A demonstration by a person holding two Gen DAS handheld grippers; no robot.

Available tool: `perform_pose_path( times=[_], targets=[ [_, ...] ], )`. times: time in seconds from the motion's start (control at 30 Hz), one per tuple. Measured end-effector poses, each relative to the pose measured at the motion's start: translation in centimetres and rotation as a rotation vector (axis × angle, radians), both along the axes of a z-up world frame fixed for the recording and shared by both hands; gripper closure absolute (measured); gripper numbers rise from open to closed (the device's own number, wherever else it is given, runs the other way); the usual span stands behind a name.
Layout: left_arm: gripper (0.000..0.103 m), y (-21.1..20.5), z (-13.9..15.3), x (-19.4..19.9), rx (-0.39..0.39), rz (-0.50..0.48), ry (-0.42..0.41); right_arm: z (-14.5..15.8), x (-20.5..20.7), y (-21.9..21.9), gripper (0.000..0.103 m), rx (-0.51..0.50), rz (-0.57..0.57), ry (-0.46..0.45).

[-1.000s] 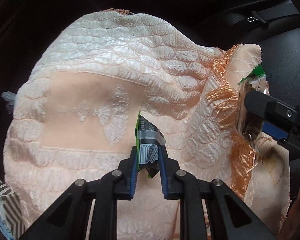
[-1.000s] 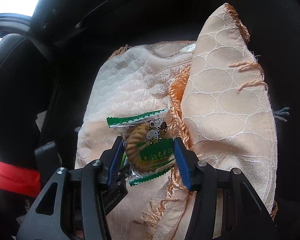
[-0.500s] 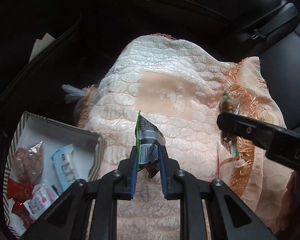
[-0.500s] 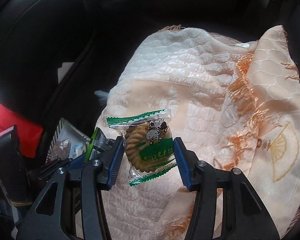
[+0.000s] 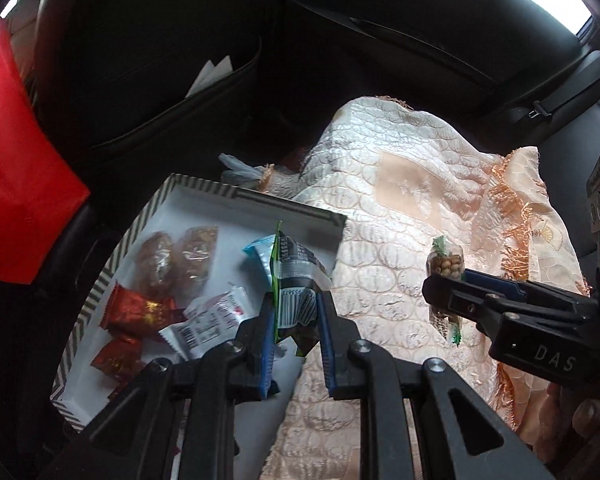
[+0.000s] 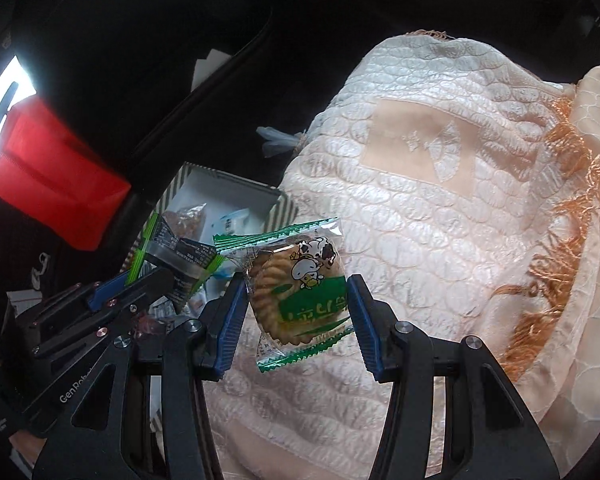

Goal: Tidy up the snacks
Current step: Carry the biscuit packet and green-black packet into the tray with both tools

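My left gripper is shut on a dark snack packet with a green edge and a barcode, held above the right side of a striped-rim white box. The box holds several wrapped snacks: red ones, brown ones, a white one, a blue one. My right gripper is shut on a green-and-clear biscuit packet with a cow picture, held over the peach cloth. The left gripper and its packet show at the left of the right wrist view.
The peach quilted cloth with orange fringe covers the car seat to the right of the box. A red bag is at the left. A dark seat back with a pocket holding white paper rises behind.
Both grippers have pulled back and swung left with their packets. The box of snacks has come into full view under the left gripper. Both grips are unchanged.
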State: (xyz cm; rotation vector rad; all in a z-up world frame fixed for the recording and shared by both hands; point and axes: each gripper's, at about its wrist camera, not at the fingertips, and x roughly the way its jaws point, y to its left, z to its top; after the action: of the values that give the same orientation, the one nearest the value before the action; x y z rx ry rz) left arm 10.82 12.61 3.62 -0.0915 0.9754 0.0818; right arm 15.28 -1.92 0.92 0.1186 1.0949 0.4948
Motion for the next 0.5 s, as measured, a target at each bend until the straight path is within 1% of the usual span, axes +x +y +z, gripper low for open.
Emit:
perform_pose_path(
  times=[0.17, 0.5],
  targets=[
    [0.082, 3.0, -0.2, -1.9, -0.016, 0.062, -0.006, 0.4, -1.3, 3.3, 0.053, -0.013, 0.063, -0.011],
    [0.082, 7.1, -1.0, -5.1, -0.036, 0.149, -0.01, 0.9, -3.0, 8.8, 0.053, -0.055, 0.16, -0.027]
  ],
)
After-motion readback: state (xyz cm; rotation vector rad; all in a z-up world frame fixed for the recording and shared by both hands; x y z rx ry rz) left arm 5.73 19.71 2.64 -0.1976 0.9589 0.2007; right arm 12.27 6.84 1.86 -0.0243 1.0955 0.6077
